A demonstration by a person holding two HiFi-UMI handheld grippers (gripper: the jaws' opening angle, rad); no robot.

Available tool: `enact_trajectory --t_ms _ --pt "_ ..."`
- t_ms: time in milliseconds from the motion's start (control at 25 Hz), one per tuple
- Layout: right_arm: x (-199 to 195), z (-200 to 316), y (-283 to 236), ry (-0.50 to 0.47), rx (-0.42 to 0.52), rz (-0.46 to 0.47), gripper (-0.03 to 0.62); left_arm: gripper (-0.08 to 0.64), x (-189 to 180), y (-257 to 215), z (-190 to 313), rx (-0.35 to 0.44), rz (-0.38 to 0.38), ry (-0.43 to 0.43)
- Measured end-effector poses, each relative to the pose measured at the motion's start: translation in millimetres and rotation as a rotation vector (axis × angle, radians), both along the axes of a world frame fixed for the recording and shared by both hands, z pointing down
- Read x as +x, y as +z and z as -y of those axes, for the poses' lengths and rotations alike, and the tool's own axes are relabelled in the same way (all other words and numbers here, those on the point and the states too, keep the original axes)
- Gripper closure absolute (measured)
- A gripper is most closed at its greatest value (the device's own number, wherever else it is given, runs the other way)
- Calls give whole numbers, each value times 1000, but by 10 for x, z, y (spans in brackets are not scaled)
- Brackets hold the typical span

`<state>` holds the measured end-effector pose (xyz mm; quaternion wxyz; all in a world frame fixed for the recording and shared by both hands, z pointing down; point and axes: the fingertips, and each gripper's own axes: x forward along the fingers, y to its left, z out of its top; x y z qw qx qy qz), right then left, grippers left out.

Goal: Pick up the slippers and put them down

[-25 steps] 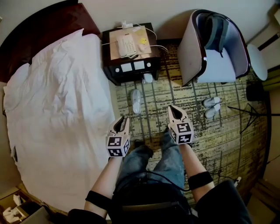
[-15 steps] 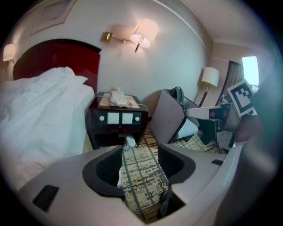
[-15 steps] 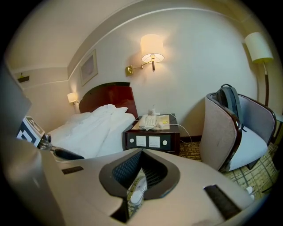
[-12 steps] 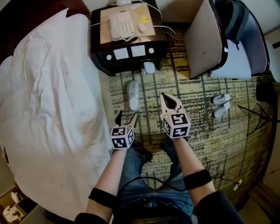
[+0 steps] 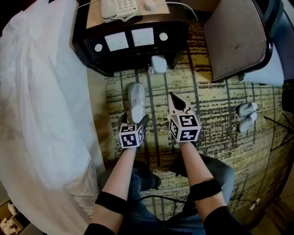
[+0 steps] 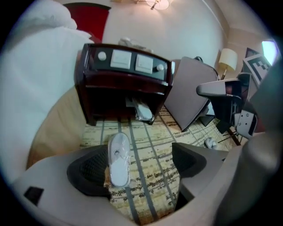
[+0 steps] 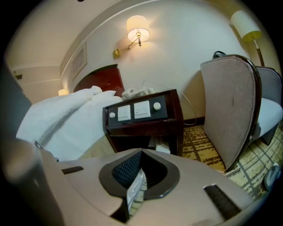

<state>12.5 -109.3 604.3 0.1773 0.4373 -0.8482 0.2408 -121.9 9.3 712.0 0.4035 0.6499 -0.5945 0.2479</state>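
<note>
A white slipper [image 5: 136, 97] in clear wrap lies on the patterned carpet in front of the nightstand. My left gripper [image 5: 133, 118] is low over its near end. Its jaws have just been opening and stand apart, with the slipper [image 6: 118, 159] on the floor between them, close to the left pad [image 6: 86, 172]; nothing is gripped. My left gripper [image 6: 141, 154] points steeply down. My right gripper [image 5: 172, 97] is to the right of the slipper, shut, pointing at the nightstand. In the right gripper view its jaws [image 7: 140, 152] meet, with a pale shiny strip in the slit below.
The dark nightstand [image 5: 133, 46] with a phone [image 5: 118, 8] stands just ahead, a wrapped white item [image 5: 159, 64] under it. The bed [image 5: 41, 92] fills the left. An armchair [image 5: 234, 41] is at right, with a second slipper pair [image 5: 247, 114] beside it.
Both grippers have come down close to the carpet. The left jaws, nearly shut before, now stand wide at the slipper's near end. The right gripper stayed shut.
</note>
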Motion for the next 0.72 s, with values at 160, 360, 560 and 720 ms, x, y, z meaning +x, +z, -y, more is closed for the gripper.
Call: enact_trajectory --t_ms 160,360,560,720 --pt "2 100 795 38 -17 12 583 71 -36 868 76 -36 23 3" --pt "-121 209 1510 35 5 23 583 48 -131 1802 54 -90 36 -21" --pt "-216 301 1893 23 35 6 583 35 -150 2362 47 -120 40 -25" --pt "-177 267 2067 24 30 -18 583 35 -240 2583 -31 -157 82 -43"
